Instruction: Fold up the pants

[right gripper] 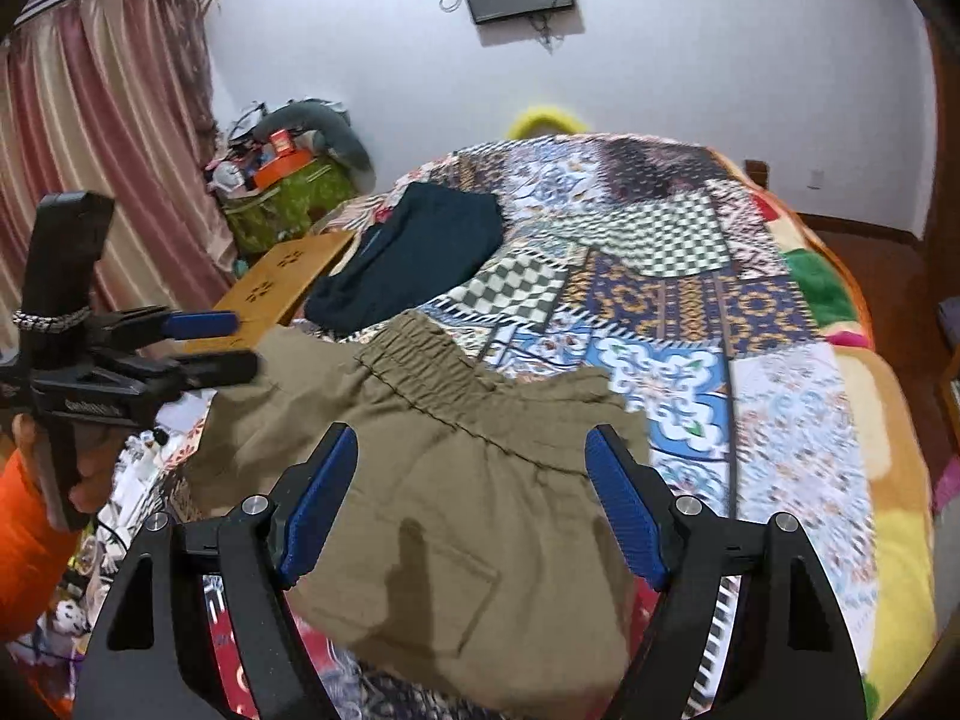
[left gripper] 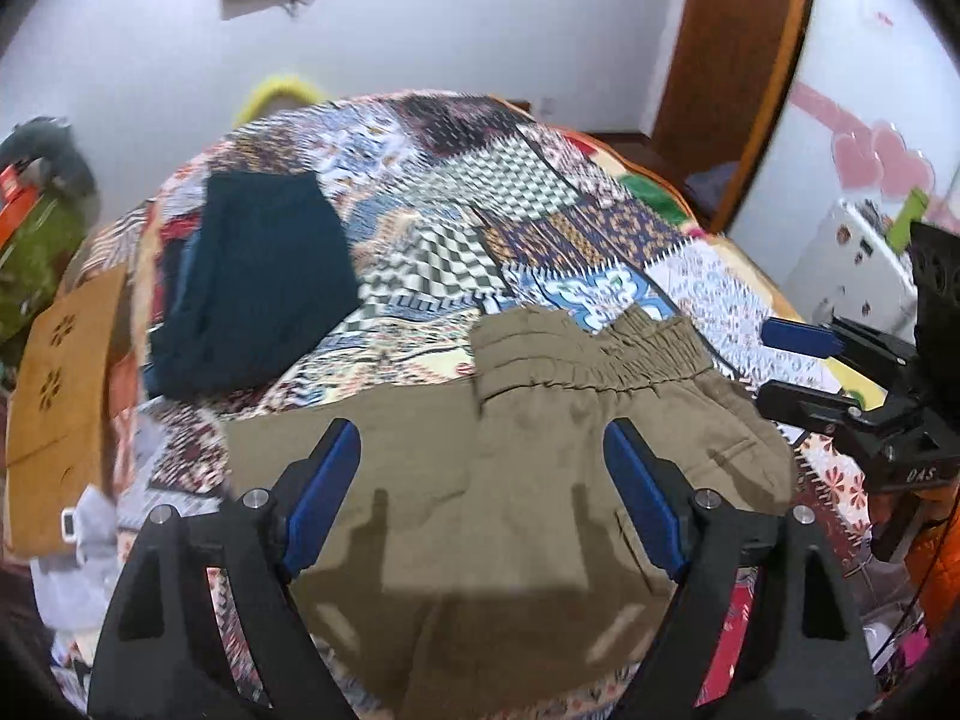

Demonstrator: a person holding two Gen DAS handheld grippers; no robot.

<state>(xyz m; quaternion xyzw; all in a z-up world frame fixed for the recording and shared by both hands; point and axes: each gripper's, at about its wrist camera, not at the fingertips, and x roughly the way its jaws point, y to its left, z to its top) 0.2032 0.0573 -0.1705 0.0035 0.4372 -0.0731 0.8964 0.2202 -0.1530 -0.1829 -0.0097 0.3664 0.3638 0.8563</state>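
Olive-brown pants (left gripper: 516,480) lie on a patchwork bedspread (left gripper: 480,222), elastic waistband (left gripper: 612,354) at the far side. My left gripper (left gripper: 480,444) is open and empty, hovering just above the pants. The right gripper (left gripper: 798,360) shows at the right of this view, open beside the waistband. In the right wrist view the same pants (right gripper: 456,510) lie under my open right gripper (right gripper: 471,450), with the waistband (right gripper: 432,378) ahead. The left gripper (right gripper: 228,342) shows at the left edge, open, near the pants' left corner.
A folded dark teal garment (left gripper: 258,282) lies on the bed at the far left, also in the right wrist view (right gripper: 414,258). A wooden board (right gripper: 282,282) and cluttered bags (right gripper: 282,192) sit beside the bed. A curtain (right gripper: 90,150) hangs at left.
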